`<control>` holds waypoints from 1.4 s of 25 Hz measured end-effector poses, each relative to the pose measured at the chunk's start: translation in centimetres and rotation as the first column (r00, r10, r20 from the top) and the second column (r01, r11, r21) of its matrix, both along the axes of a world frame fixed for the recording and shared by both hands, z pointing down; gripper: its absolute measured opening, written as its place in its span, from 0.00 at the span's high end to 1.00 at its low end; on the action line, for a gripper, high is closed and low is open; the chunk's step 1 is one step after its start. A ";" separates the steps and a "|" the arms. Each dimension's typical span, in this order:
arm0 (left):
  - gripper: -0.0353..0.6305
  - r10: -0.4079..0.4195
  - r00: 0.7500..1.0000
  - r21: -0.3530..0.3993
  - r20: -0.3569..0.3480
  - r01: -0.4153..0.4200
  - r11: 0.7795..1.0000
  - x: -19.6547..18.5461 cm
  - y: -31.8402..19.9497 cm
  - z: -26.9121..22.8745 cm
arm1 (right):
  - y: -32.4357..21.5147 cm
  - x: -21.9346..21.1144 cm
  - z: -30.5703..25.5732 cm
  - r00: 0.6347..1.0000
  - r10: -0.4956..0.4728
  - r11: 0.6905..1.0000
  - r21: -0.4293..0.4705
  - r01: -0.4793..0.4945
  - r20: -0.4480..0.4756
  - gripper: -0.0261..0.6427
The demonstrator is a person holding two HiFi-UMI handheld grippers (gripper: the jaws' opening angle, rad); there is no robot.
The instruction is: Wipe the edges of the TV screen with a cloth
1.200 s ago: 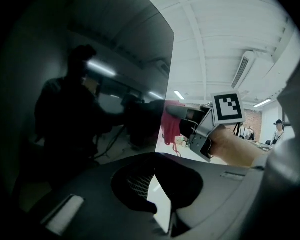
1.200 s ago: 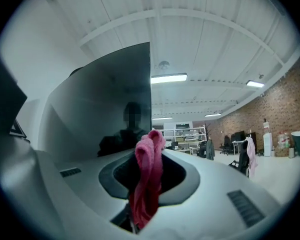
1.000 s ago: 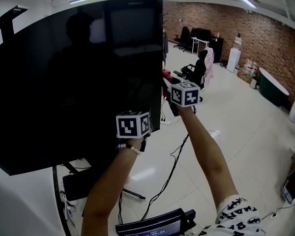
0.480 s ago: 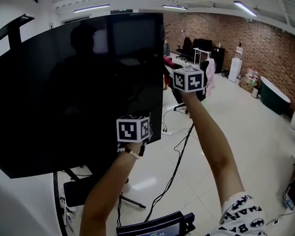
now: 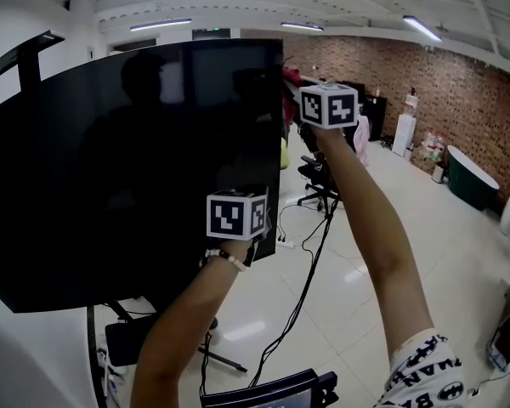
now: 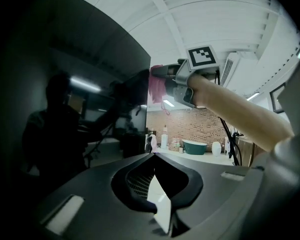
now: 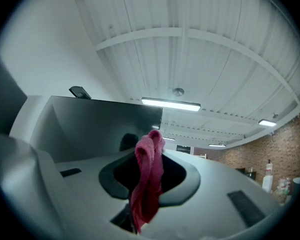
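A big black TV screen (image 5: 127,168) stands on a floor stand and fills the left of the head view. My right gripper (image 5: 302,92) is raised beside the top of the TV's right edge and is shut on a pink cloth (image 5: 290,77), which touches that edge. In the right gripper view the cloth (image 7: 149,179) hangs from the jaws in front of the screen's (image 7: 105,126) upper corner. My left gripper (image 5: 248,232) sits low at the same edge; its jaws close on a thin pale strip, the TV's edge (image 6: 157,199). The left gripper view also catches the cloth (image 6: 156,86).
Black cables (image 5: 310,270) trail over the glossy white floor beside the TV stand's base (image 5: 132,338). Office chairs (image 5: 319,181) stand behind the TV's edge, and a brick wall (image 5: 459,83) runs along the right. A dark device (image 5: 272,391) sits at the bottom of the view.
My right gripper has risen along the TV's right edge with the pink cloth, from mid-height to near the top corner. The left gripper has kept its place low on the edge.
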State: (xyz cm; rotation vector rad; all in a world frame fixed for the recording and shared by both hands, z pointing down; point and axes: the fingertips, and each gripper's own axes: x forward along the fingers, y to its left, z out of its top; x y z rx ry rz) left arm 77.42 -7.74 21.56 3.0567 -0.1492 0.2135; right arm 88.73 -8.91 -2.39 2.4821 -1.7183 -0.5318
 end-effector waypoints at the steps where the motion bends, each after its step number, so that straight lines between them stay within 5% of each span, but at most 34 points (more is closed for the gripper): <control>1: 0.95 0.000 1.000 0.016 -0.005 0.001 1.000 -0.2 0.4 -0.8 | 0.3 -0.3 -0.9 1.000 0.004 1.000 0.000 -0.004 -0.014 0.83; 8: 0.95 -0.028 0.997 0.064 -0.072 0.032 0.997 -3.3 -0.9 -5.0 | -0.8 -0.7 -7.2 0.997 0.059 0.998 0.022 -0.058 -0.045 0.83; 16: 0.95 -0.098 0.991 0.019 -0.096 0.100 0.995 -7.6 -1.8 -3.5 | 0.6 -0.4 -9.0 0.996 0.072 0.997 0.015 -0.072 -0.050 0.83; 21: 0.95 -0.131 0.984 0.030 -0.117 0.136 0.990 -11.5 -4.1 -2.9 | 5.2 -3.5 -9.0 0.996 0.012 0.990 0.141 0.000 -0.084 0.83; 26: 0.95 -0.240 0.962 -0.056 -0.131 0.235 0.970 -20.5 -8.6 2.4 | 4.2 -11.3 0.0 0.990 -0.136 0.977 0.164 0.138 -0.027 0.83; 30: 0.95 -0.280 0.954 -0.040 -0.103 0.278 0.960 -26.9 -10.3 5.9 | 3.6 -19.6 8.7 0.969 -0.248 0.960 0.132 0.247 -0.014 0.83; 35: 0.95 -0.259 0.962 -0.041 -0.086 0.256 0.966 -33.3 -9.3 10.9 | 2.9 -29.0 20.4 0.923 -0.361 0.932 0.079 0.353 0.130 0.83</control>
